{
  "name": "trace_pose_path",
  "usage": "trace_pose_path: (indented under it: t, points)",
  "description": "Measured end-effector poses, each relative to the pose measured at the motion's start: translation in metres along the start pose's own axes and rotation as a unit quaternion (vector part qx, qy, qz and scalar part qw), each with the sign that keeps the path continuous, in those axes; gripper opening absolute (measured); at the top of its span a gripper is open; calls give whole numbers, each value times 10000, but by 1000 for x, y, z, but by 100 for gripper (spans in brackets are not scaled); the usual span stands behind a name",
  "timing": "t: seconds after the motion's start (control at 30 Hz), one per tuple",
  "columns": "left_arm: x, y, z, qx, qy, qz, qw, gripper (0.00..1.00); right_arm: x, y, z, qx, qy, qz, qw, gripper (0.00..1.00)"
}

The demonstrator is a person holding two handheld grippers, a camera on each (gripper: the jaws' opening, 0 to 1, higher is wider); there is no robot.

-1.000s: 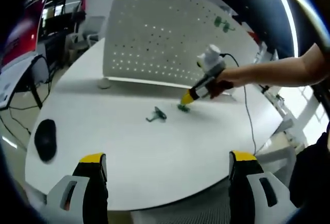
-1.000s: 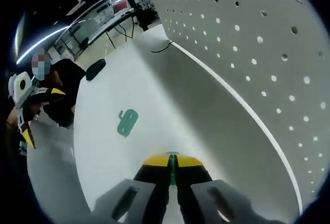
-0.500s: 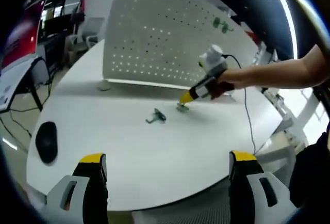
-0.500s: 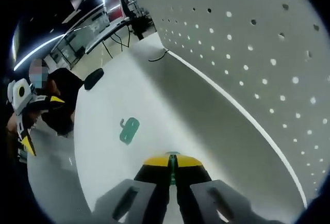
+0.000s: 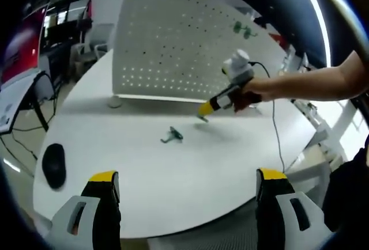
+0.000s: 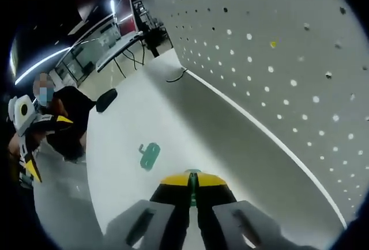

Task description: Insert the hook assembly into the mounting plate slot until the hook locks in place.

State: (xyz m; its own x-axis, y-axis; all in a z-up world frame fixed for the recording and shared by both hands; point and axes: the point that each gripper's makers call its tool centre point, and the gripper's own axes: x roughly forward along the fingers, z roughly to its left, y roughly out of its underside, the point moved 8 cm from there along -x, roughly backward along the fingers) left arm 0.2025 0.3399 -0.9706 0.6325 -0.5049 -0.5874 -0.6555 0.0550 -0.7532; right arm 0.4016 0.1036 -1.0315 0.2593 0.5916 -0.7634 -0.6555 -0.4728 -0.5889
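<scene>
A white perforated mounting plate (image 5: 173, 42) stands upright at the back of the round white table (image 5: 173, 175); in the right gripper view the plate (image 6: 277, 48) looms close on the right. My right gripper (image 6: 192, 180) is shut on a thin green hook piece (image 6: 192, 185). In the left gripper view this right gripper (image 5: 206, 109) hovers above the table in front of the plate. A second green hook (image 5: 172, 136) lies flat on the table, also seen as the loose hook (image 6: 149, 155). My left gripper (image 5: 187, 175) is open wide, near the table's front edge.
Another green hook (image 5: 245, 29) hangs high on the plate. A black mouse (image 5: 53, 165) lies at the table's left edge, a small white round object (image 5: 115, 101) by the plate's foot. A cable (image 6: 176, 77) trails off the table. Desks and screens stand behind.
My right gripper has risen off the table with the green hook piece and drawn nearer the plate. The left gripper has stayed open in place.
</scene>
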Motion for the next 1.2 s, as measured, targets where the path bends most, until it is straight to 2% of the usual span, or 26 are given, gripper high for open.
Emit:
trace_pose_path:
  t: [0.2, 0.33, 0.43, 0.47, 0.53, 0.6, 0.73, 0.93, 1.2]
  points:
    - [-3, -9, -3, 115, -2, -79, 9999, 100, -15, -7, 3, 148, 62, -349, 9993, 0]
    - [-7, -16, -4, 166, -3, -167, 9997, 100, -32, -14, 10, 191, 168, -714, 9971, 0]
    - [-9, -20, -5, 196, 31, -181, 9996, 100, -44, -20, 16, 286, 211, -1110, 9932, 0]
    - [-10, -22, -5, 213, 31, -193, 9996, 100, -47, -22, 18, 278, 210, -1228, 9918, 0]
    - [-12, -25, -7, 200, 38, -254, 9995, 100, -53, -24, 21, -18, 319, -1359, 9902, 0]
    - [-13, -29, -9, 199, 66, -279, 9994, 100, -60, -23, 27, 7, 365, -1411, 9893, 0]
    - [-14, -38, -14, 318, 58, -315, 9990, 100, -80, -30, 39, 141, 435, -1939, 9799, 0]
    - [-16, -54, -22, 492, 29, -377, 9981, 100, -111, -33, 69, 491, 409, -2773, 9587, 0]
    - [-10, -73, -37, 543, 134, -485, 9973, 100, -135, -23, 107, 863, 251, -3318, 9391, 0]
